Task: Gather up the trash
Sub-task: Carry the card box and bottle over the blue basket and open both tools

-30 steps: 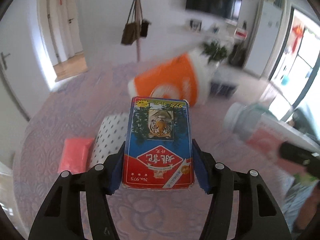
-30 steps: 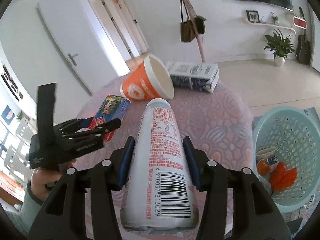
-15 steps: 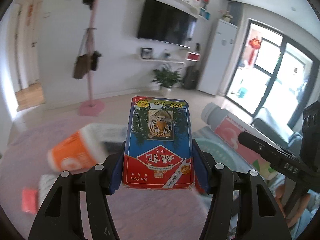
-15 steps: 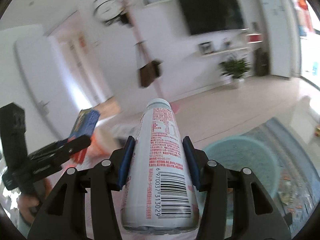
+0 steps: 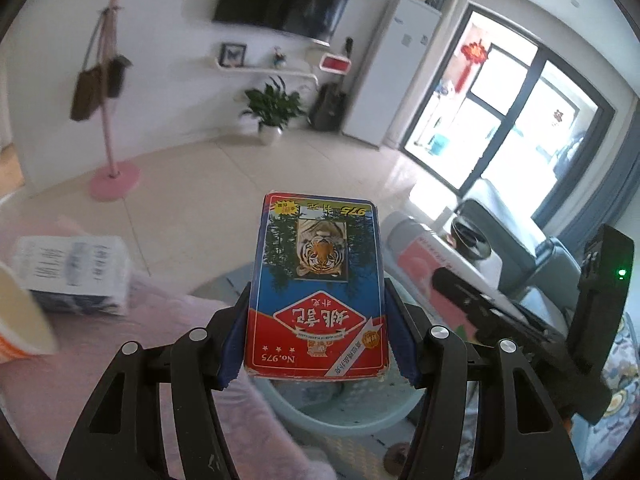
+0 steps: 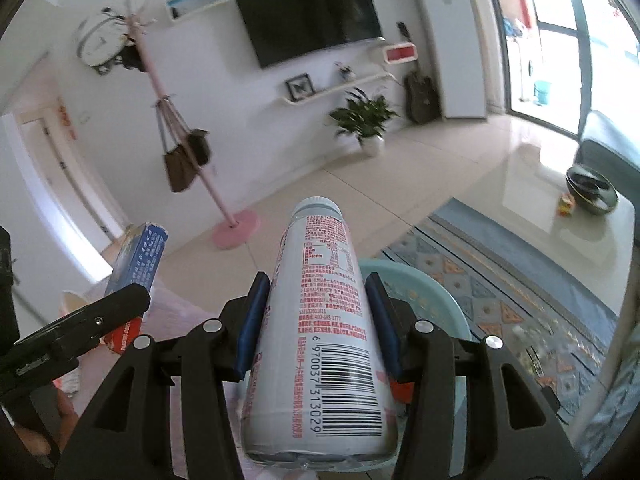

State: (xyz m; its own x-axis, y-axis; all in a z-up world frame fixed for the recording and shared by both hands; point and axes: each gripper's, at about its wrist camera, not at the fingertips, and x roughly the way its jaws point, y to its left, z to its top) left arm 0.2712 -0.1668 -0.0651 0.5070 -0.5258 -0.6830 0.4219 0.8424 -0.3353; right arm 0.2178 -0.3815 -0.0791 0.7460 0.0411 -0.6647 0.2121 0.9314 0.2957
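Hovering over basket (image 5: 320,420) | left fingers (image 5: 236,332) clamp card box (image 5: 318,296) | right fingers (image 6: 250,332) clamp bottle (image 6: 320,320)

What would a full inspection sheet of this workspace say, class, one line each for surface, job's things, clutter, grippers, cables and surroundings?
Surface: pink patterned tablecloth.
Job's things: blue-and-red tiger-print card box; white plastic bottle with red print and barcode; pale teal plastic basket below both.
Clutter: white-and-blue tissue pack, orange paper cup on the cloth.
Grippers: left gripper jaws clamp the box; right gripper jaws clamp the bottle.
Cables: nothing seen.
Surroundings: wall television, pink coat stand, potted plant.
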